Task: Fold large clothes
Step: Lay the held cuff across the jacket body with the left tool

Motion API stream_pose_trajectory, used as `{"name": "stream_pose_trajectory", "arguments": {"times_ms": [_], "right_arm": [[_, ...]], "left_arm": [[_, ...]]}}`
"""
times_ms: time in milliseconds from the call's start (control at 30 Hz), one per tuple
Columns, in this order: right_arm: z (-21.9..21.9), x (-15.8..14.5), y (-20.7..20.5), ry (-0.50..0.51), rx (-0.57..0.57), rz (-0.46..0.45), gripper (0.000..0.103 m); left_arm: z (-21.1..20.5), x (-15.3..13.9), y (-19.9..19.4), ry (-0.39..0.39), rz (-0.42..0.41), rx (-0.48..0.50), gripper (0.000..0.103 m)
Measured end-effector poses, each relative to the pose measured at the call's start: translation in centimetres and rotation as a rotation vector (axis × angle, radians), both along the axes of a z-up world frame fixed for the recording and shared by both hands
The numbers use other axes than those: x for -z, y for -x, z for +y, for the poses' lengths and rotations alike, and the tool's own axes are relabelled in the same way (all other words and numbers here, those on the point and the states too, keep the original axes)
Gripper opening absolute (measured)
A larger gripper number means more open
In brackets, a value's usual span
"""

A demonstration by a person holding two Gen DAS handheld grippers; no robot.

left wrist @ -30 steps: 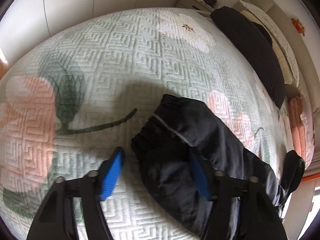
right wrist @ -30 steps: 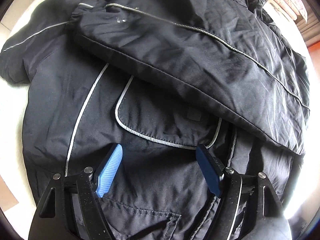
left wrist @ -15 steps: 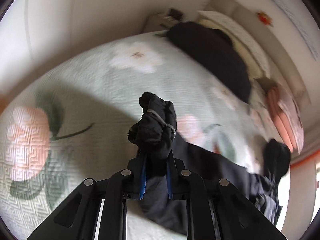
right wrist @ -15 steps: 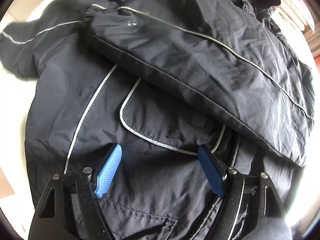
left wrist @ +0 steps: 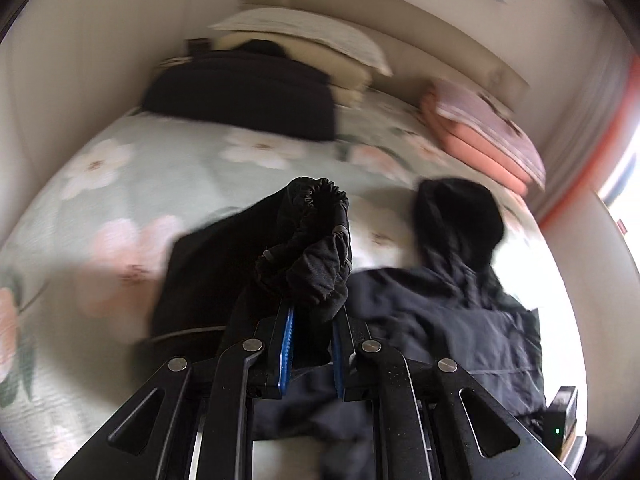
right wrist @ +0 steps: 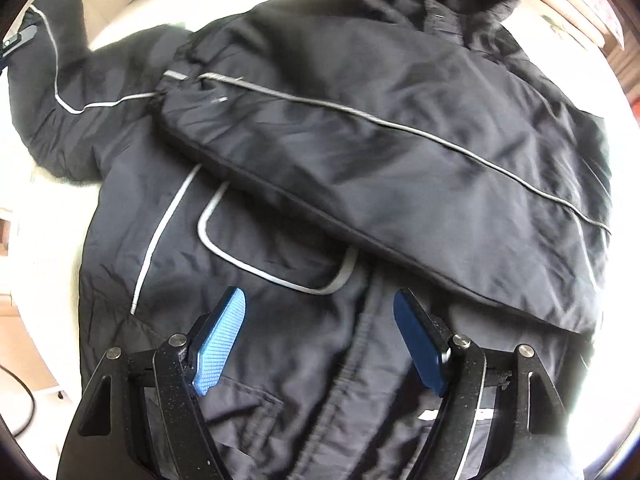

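Note:
A large black jacket point(right wrist: 304, 208) with grey reflective piping lies spread on the bed. One sleeve point(right wrist: 392, 160) is folded across its chest. My right gripper point(right wrist: 320, 332) hovers open above the lower front by the zip, nothing between its blue pads. In the left wrist view my left gripper point(left wrist: 311, 316) is shut on the bunched elastic cuff point(left wrist: 316, 240) of the other sleeve, lifted off the bed. The sleeve trails down to the jacket body point(left wrist: 460, 320), and the black hood point(left wrist: 460, 216) lies beyond it.
The bed has a pale green floral cover point(left wrist: 132, 184). At its head lie a black folded garment point(left wrist: 248, 96), white pillows point(left wrist: 304, 36) and a pink folded blanket point(left wrist: 480, 136). A bright window point(left wrist: 624, 168) is at the right.
My left gripper shut on the sleeve cuff, lifted it and swung towards the jacket body and hood. The right gripper rose a little, so more of the jacket shows.

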State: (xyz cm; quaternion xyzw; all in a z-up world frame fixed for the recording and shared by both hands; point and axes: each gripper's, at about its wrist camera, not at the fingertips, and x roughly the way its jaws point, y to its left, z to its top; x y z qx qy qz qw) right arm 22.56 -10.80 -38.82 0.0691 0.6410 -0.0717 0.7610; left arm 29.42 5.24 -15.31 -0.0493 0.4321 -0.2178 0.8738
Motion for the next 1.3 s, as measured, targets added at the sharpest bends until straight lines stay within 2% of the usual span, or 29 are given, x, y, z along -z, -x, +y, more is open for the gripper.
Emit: {"name": "stream_pose_trajectory", "arguments": {"times_ms": [233, 367, 467, 533, 600, 633, 667, 700, 733, 767, 800, 900, 1000, 1200, 1300], "right_arm": [[-4.6, -0.5, 2.8, -0.015, 0.047, 0.010, 0.080], [-7.1, -0.7, 4.5, -0.023, 0.065, 0.011, 0.080], [-8.9, -0.7, 6.0, -0.027, 0.074, 0.013, 0.080], [-10.2, -0.7, 7.0, -0.033, 0.082, 0.014, 0.080], [-11.2, -0.8, 7.7, -0.042, 0.091, 0.013, 0.080], [-11.7, -1.0, 7.9, -0.048, 0.097, 0.010, 0.080], [-12.3, -1.2, 8.0, -0.062, 0.103, 0.004, 0.080], [-13.0, -1.6, 7.9, -0.078, 0.109, -0.007, 0.080], [-13.7, -2.0, 7.7, -0.090, 0.114, -0.021, 0.080], [-14.3, -2.7, 7.4, -0.100, 0.118, -0.039, 0.080], [-15.2, -3.5, 7.1, -0.111, 0.120, -0.058, 0.080], [-16.9, -5.7, 6.0, -0.136, 0.119, -0.126, 0.080], [-17.3, -6.7, 3.5, -0.163, 0.101, -0.166, 0.080], [-15.3, -5.6, -1.7, -0.222, 0.089, -0.173, 0.080], [-16.2, -5.0, -2.6, -0.266, 0.138, -0.155, 0.080]], "left_arm": [[-11.1, 1.9, 4.1, 0.049, 0.069, 0.233, 0.016], [-16.8, 6.0, 6.2, 0.077, 0.178, 0.362, 0.016], [-19.2, 9.5, 6.7, 0.029, 0.232, 0.382, 0.017], [-19.7, 11.8, 6.5, 0.031, 0.300, 0.381, 0.020], [-19.4, 13.0, 6.2, 0.063, 0.371, 0.391, 0.023], [-19.1, 13.2, 6.1, 0.089, 0.395, 0.399, 0.028], [-18.6, 13.2, 6.0, 0.124, 0.421, 0.409, 0.040], [-18.0, 13.1, 5.9, 0.212, 0.479, 0.430, 0.048], [-17.3, 13.1, 5.7, 0.272, 0.520, 0.436, 0.067], [-16.8, 12.9, 5.7, 0.327, 0.551, 0.430, 0.075], [-16.1, 12.5, 5.8, 0.352, 0.553, 0.416, 0.075], [-14.2, 10.3, 6.2, 0.286, 0.482, 0.372, 0.075], [-11.8, 8.7, 6.2, 0.260, 0.441, 0.322, 0.075], [-5.3, 7.9, 4.8, 0.203, 0.385, 0.169, 0.075], [-3.3, 7.8, 4.5, 0.216, 0.374, 0.139, 0.075]]}}
